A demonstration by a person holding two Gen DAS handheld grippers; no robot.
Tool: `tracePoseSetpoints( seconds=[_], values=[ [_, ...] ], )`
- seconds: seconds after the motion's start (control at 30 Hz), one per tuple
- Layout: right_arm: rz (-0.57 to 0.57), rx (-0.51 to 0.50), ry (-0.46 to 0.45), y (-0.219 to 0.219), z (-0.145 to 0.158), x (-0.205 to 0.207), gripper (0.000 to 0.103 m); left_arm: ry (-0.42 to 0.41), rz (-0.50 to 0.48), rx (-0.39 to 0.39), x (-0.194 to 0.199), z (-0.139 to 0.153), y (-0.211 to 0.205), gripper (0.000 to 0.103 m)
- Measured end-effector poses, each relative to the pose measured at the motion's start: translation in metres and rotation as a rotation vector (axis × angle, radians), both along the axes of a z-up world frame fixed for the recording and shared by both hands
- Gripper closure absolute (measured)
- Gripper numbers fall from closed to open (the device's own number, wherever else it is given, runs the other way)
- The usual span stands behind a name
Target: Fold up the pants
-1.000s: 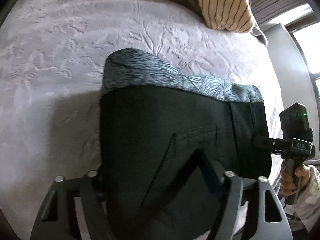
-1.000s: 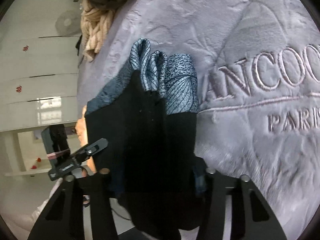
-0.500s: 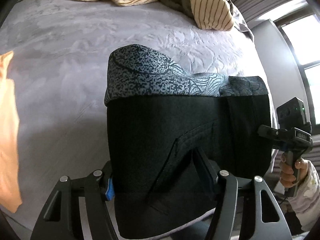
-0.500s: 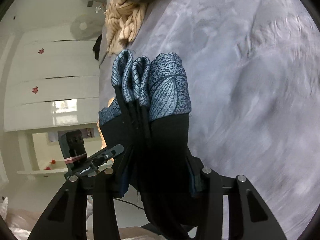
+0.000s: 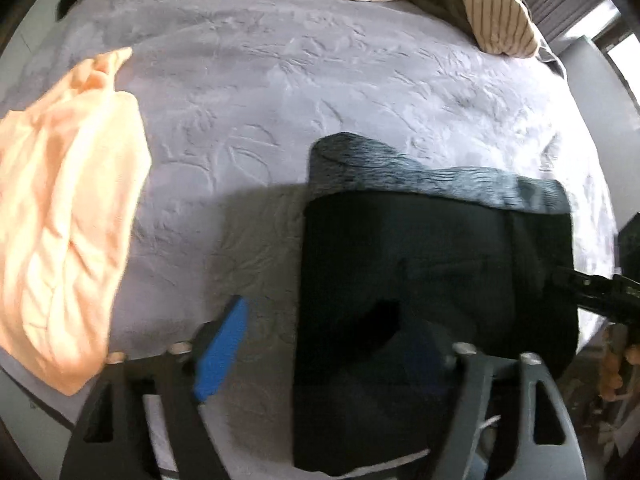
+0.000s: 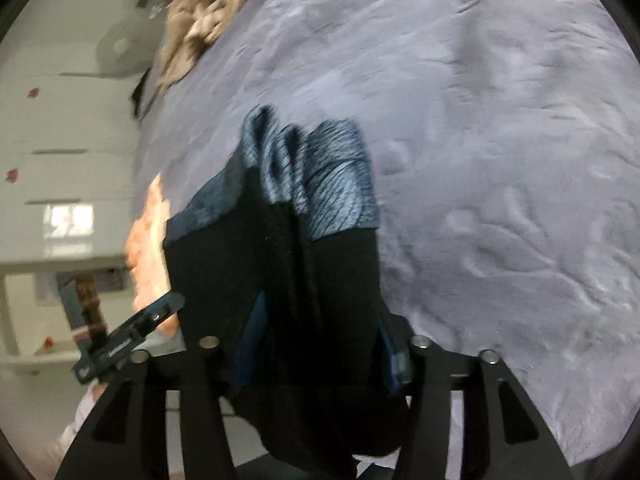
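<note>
Left wrist view: our left gripper (image 5: 320, 356) has its fingers spread wide, the blue pad (image 5: 220, 354) clear of the folded black pants with blue-grey patterned cuffs (image 5: 432, 272), gripping nothing. Our right gripper (image 6: 316, 344) is clamped on the bundle's edge, likely so it stays stacked. Beyond the fingertips spreads the embossed lilac blanket (image 5: 320, 80); left of them lies a peach garment (image 5: 60, 220).

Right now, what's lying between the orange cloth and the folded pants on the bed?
Only bare lavender bedspread, plus the left gripper's blue-padded finger low in the left wrist view, separates the orange cloth from the pants.
</note>
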State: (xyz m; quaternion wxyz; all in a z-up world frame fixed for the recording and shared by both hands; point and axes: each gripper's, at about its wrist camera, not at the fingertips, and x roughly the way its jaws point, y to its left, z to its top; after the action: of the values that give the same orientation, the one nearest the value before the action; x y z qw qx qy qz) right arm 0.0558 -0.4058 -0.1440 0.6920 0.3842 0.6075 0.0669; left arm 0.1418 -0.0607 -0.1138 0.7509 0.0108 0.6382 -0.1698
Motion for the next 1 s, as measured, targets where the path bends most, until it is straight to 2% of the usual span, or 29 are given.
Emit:
tracePoseSetpoints(
  seconds=[0.03, 0.1, 0.2, 0.27, 0.43, 0.47, 0.5, 0.63, 0.73, 0.87, 1.0],
  values=[
    [0.005, -0.061, 0.011, 0.000, 0.004, -0.002, 0.039, -0.009, -0.008, 0.007, -0.002, 0.002, -0.001, 0.020],
    [0.020, -0.161, 0.020, 0.003, 0.016, -0.007, 0.038, -0.024, -0.013, 0.043, -0.007, 0.006, -0.004, 0.020],
    [0.032, -0.256, 0.026, 0.004, 0.033, -0.014, 0.035, -0.052, -0.011, 0.086, -0.013, 0.016, -0.010, 0.020],
    [0.032, -0.311, 0.011, 0.010, 0.050, -0.017, 0.026, -0.070, -0.009, 0.103, -0.019, 0.027, -0.013, 0.020],
    [0.037, -0.368, -0.022, 0.021, 0.075, -0.016, 0.022, -0.107, -0.005, 0.140, -0.032, 0.043, -0.026, 0.019],
    [0.041, -0.377, -0.024, 0.027, 0.078, -0.018, 0.020, -0.110, -0.005, 0.140, -0.033, 0.044, -0.030, 0.013],
    [0.049, -0.382, -0.027, 0.032, 0.081, -0.019, 0.020, -0.111, -0.007, 0.142, -0.034, 0.045, -0.033, 0.000],
    [0.094, -0.426, -0.031, 0.060, 0.083, -0.006, 0.014, -0.112, -0.025, 0.150, -0.039, 0.048, -0.038, 0.000],
    [0.118, -0.475, -0.032, 0.069, 0.086, -0.010, 0.000, -0.109, -0.021, 0.164, -0.041, 0.048, -0.038, 0.000],
    [0.138, -0.553, -0.046, 0.076, 0.091, -0.015, 0.000, -0.109, -0.008, 0.182, -0.042, 0.047, -0.038, 0.000],
    [0.152, -0.553, -0.026, 0.080, 0.090, -0.014, 0.000, -0.106, -0.001, 0.201, -0.043, 0.044, -0.038, 0.000]
  ],
)
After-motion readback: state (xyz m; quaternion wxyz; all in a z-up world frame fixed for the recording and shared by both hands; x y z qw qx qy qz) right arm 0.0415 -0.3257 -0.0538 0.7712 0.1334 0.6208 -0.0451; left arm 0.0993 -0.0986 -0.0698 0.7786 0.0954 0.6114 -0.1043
